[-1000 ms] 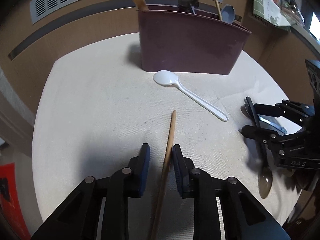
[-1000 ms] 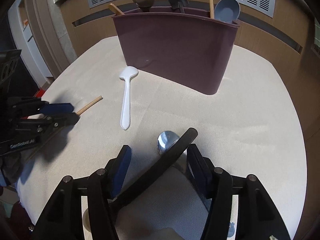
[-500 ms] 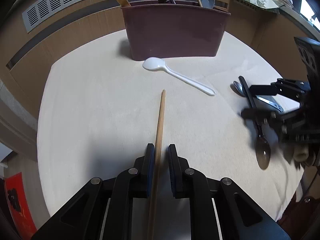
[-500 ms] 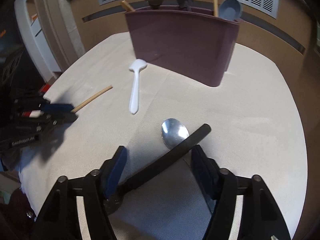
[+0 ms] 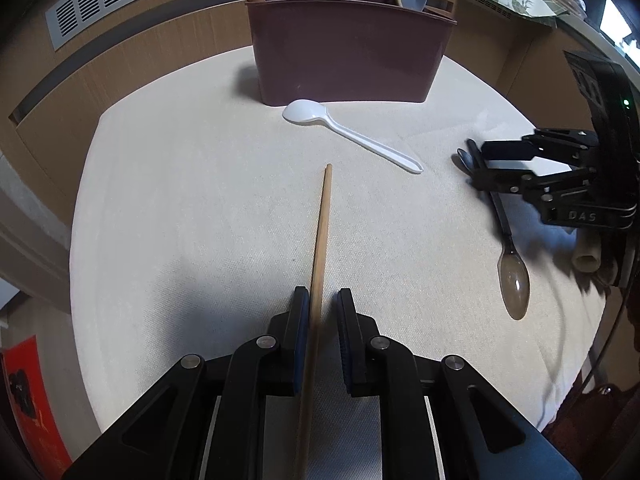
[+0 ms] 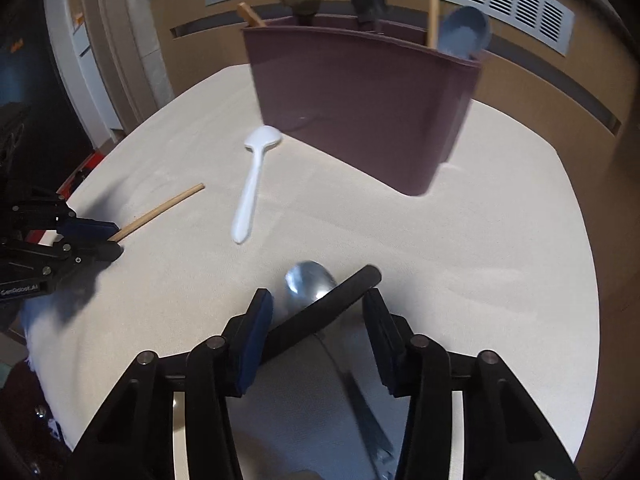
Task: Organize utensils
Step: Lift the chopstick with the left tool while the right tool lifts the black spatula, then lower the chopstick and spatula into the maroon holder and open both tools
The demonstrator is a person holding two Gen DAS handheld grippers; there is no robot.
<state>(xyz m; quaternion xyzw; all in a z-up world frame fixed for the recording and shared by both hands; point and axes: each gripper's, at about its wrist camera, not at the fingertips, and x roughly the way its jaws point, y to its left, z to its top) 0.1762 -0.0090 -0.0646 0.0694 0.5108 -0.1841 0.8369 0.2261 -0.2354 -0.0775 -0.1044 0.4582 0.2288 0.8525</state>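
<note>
Chopstick (image 5: 322, 216): a thin, straight, pale wooden stick lying on the bench, its far tip pointing toward the holder; its near part runs between the jaws of the left gripper (image 5: 323, 304).
Left gripper: jaws narrowed onto the chopstick; the left pad touches it, while a thin gap shows at the right pad.
Black-handled spoon (image 6: 320, 312): smooth round black handle lying slanted across a shiny metal spoon (image 6: 310, 280); its translucent brownish bowl shows in the left view.
Right gripper (image 6: 318, 312): jaws have just been closing, with the black handle between them; the left pad is at the handle, the right pad stands clear.
White spoon (image 5: 348, 134): glossy plastic, flat on the cloth, bowl just beside the holder.
Holder (image 5: 348, 60): dark maroon plastic tub with curved walls, upright at the far side, with spoons, a spatula and sticks standing in it.
Bench (image 5: 180, 200): covered with a cream woven cloth.
Behind: tan panels with a slotted white vent grille (image 6: 520, 4).
</note>
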